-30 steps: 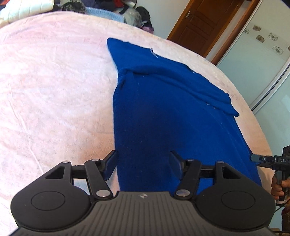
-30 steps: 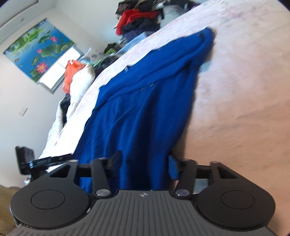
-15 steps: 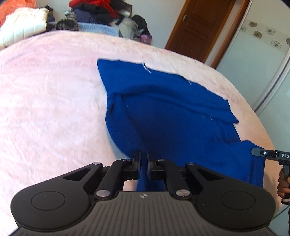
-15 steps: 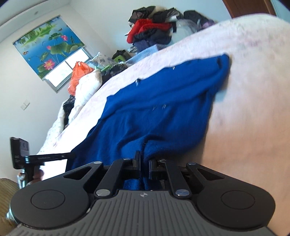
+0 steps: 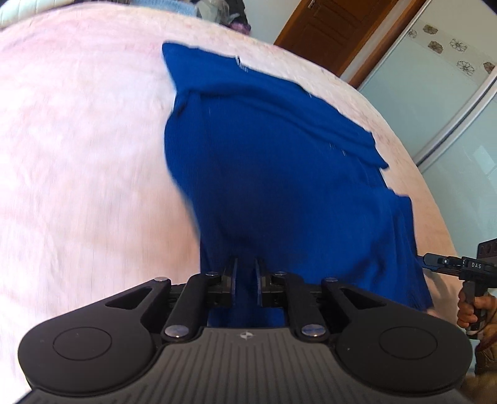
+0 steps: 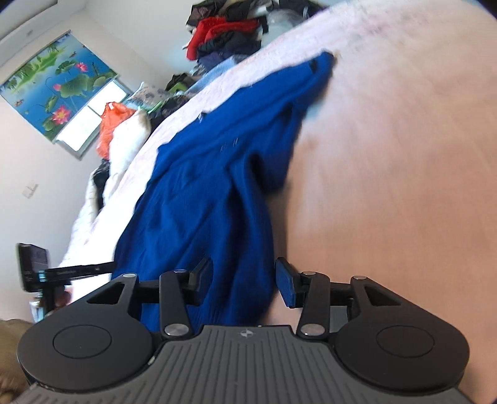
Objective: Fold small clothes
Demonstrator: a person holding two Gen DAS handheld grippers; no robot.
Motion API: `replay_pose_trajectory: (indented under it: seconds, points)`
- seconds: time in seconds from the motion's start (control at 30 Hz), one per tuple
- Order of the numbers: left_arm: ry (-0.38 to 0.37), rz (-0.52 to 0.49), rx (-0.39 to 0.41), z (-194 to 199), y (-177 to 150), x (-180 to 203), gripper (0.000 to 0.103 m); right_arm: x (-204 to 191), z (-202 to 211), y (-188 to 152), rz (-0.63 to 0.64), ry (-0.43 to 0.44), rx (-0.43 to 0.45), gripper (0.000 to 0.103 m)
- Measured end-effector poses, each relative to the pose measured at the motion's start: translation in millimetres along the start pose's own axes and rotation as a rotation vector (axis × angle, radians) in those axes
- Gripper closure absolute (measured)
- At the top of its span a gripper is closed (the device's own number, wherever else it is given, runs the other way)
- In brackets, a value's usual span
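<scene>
The blue garment (image 5: 279,174) fills the centre of the left wrist view, spread over the pink bed (image 5: 77,149), its near edge pinched between the closed fingers of the left gripper (image 5: 246,279). In the right wrist view, the right gripper (image 6: 240,279) stands open, cloth lying loose between its fingers.

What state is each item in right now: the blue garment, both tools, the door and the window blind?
Blue garment: partly folded on the pink bedspread, near edge lifted.
Left tool: shut on the blue garment's near edge.
Right tool: open, blue garment lying between its fingers, not pinched.
Wooden door: looks closed.
Lotus-print blind: drawn partway down, window strip showing below.
Clothes pile: heaped, unfolded.
</scene>
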State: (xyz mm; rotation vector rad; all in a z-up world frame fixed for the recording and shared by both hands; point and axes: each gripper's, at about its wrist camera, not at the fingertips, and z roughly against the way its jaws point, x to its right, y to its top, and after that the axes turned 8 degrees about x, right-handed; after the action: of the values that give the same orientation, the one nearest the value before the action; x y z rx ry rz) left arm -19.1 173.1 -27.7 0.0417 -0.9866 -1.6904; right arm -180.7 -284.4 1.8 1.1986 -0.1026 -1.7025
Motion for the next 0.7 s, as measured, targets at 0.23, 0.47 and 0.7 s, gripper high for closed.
replay_pose_trajectory:
  seconds: [0.23, 0.47, 0.7]
  points:
    - [-0.163, 0.15, 0.009, 33.1, -46.9, -21.2, 0.06, 2.5, 1.7, -25.8, -0.081, 0.149, -0.055, 0.052]
    - [-0.253, 0.102, 0.013, 16.4, -46.6, 11.3, 0.038, -17.7, -28.6, -24.1, -0.026, 0.149, -0.103, 0.071]
    - [-0.161, 0.048, 0.03, 33.4, -50.8, 15.9, 0.099, -26.2, -12.3, -26.8, -0.004, 0.137, -0.041, 0.088]
